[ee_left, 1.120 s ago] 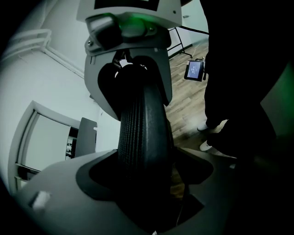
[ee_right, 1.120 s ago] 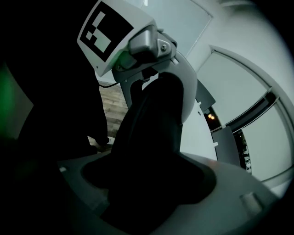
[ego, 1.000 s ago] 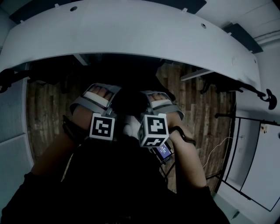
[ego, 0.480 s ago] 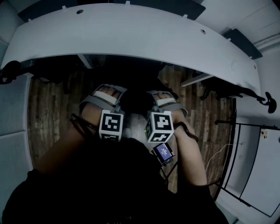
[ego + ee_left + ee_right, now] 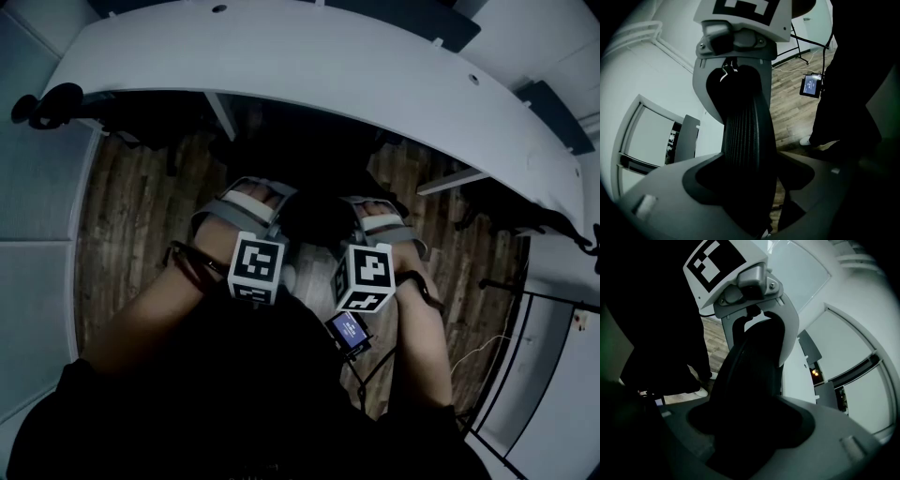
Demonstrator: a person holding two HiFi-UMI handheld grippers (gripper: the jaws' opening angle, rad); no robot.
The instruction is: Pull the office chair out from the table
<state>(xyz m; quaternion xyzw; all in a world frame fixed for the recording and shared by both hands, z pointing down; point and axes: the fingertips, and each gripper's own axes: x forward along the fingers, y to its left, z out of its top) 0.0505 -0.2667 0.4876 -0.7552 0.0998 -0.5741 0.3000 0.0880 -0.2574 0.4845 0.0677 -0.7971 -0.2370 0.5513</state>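
The black office chair's backrest (image 5: 317, 217) stands just below the curved white table (image 5: 309, 66) in the head view. My left gripper (image 5: 251, 199) and right gripper (image 5: 377, 214) clamp its top edge side by side, and both pairs of jaws are closing with the backrest between them. In the left gripper view the ribbed backrest edge (image 5: 747, 140) fills my left gripper (image 5: 750, 187), with the right gripper's grey body (image 5: 736, 61) clamped further along. In the right gripper view the backrest (image 5: 750, 371) fills my right gripper (image 5: 750, 432). The seat and base are hidden.
Wooden floor (image 5: 131, 225) lies on both sides of the chair. A small lit screen (image 5: 353, 328) hangs by my right forearm. Dark stand legs (image 5: 539, 281) and cables sit at the right. A black armrest (image 5: 47, 103) pokes out at the table's left end.
Both grippers have come back from the table edge toward me with the backrest between them, and have rolled a little. More floor shows under the table.
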